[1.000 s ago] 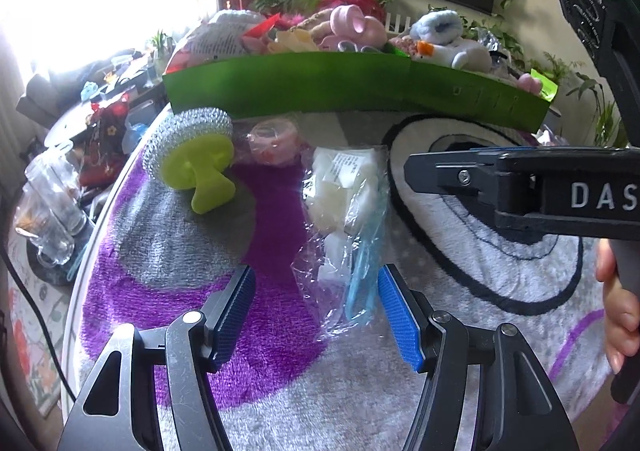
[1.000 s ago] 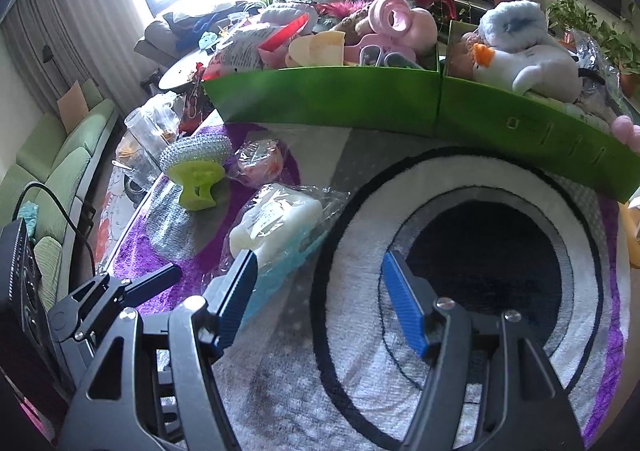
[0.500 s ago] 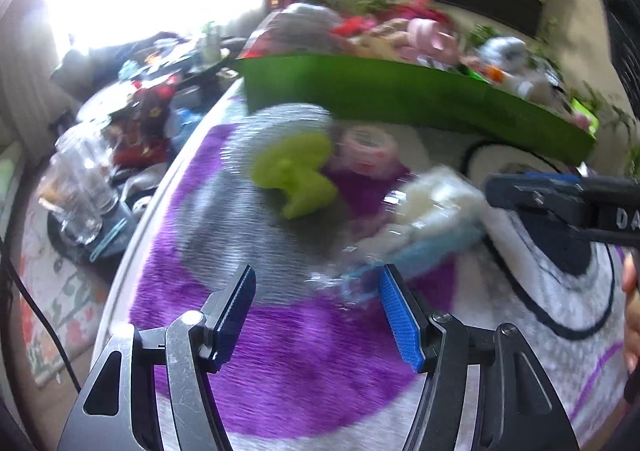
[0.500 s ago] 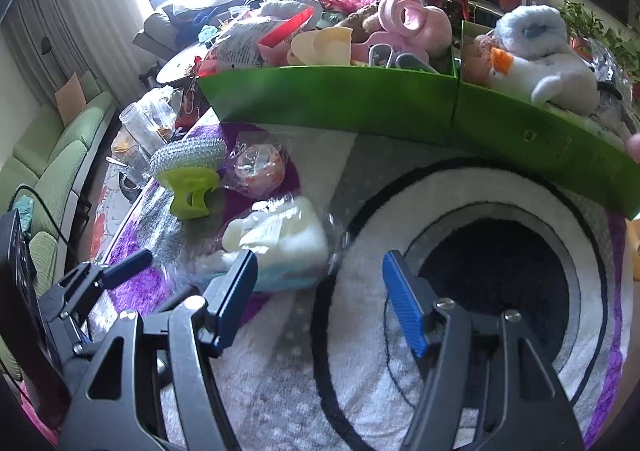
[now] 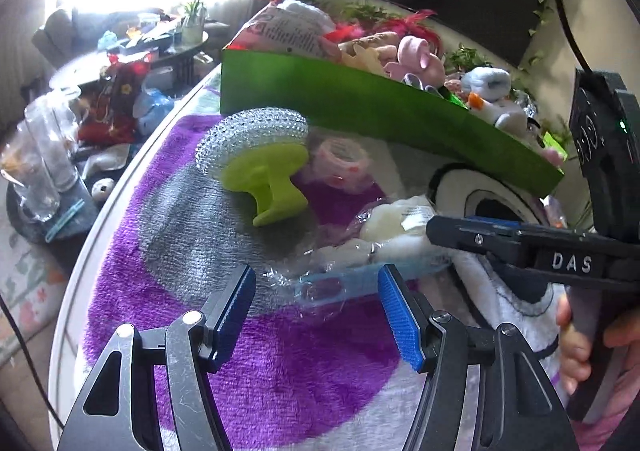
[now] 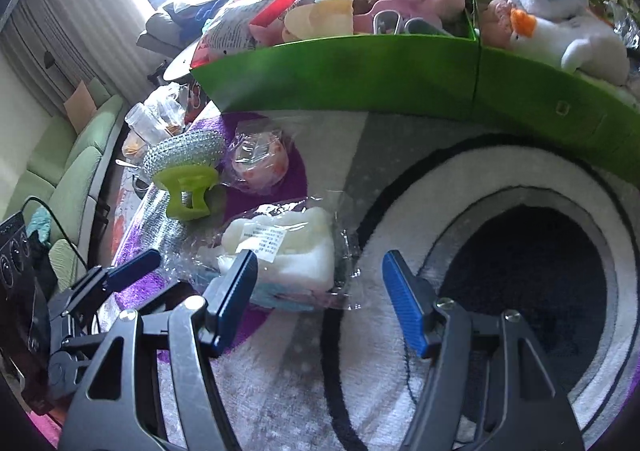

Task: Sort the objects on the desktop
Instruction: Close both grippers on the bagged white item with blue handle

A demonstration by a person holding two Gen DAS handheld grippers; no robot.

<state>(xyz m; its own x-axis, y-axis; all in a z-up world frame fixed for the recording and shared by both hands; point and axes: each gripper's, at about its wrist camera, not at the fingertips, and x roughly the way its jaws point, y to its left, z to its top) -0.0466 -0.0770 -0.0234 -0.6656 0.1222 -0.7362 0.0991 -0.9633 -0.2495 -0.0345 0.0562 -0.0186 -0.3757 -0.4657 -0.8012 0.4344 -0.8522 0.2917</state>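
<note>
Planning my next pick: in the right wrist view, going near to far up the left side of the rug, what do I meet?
Right gripper → clear bag of white sponges → green-handled steel scrubber → green box with toys.

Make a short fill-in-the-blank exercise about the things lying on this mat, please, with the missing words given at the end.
1. The steel scrubber has a handle of ______ colour.
2. The white sponges lie inside a clear ______ bag.
3. The plush duck sits in the ______ box.
4. The jaws of the right gripper stand ______, holding nothing.

Missing words: lime green; plastic; green; open
</note>
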